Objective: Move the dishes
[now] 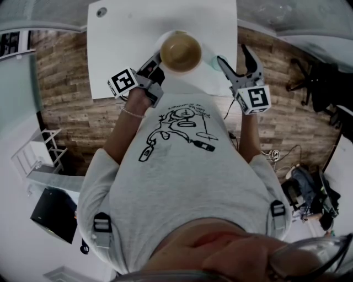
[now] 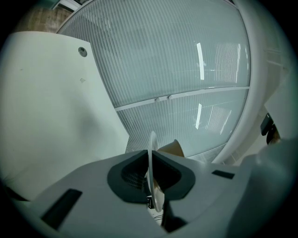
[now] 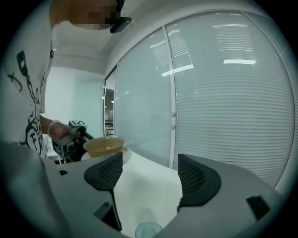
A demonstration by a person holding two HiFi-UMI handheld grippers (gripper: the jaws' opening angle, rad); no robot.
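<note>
A tan bowl [image 1: 180,52] sits on a white plate [image 1: 163,42] held above the near edge of the white table [image 1: 127,33]. My left gripper [image 1: 156,61] is shut on the plate's near rim. In the left gripper view the thin plate edge [image 2: 152,167] stands between the closed jaws, with the bowl [image 2: 170,148] behind it. My right gripper [image 1: 232,54] is open and empty, to the right of the bowl. The right gripper view shows the bowl [image 3: 103,146], the left gripper [image 3: 70,138] and a small clear glass [image 3: 148,230] on the table below its jaws.
A glass wall with blinds [image 3: 223,93] runs behind the table. The table has a round cable hole [image 1: 101,12] at its far left. On the wood floor are a black chair [image 1: 314,77] at the right, a white rack [image 1: 33,154] and a black box [image 1: 52,215] at the left.
</note>
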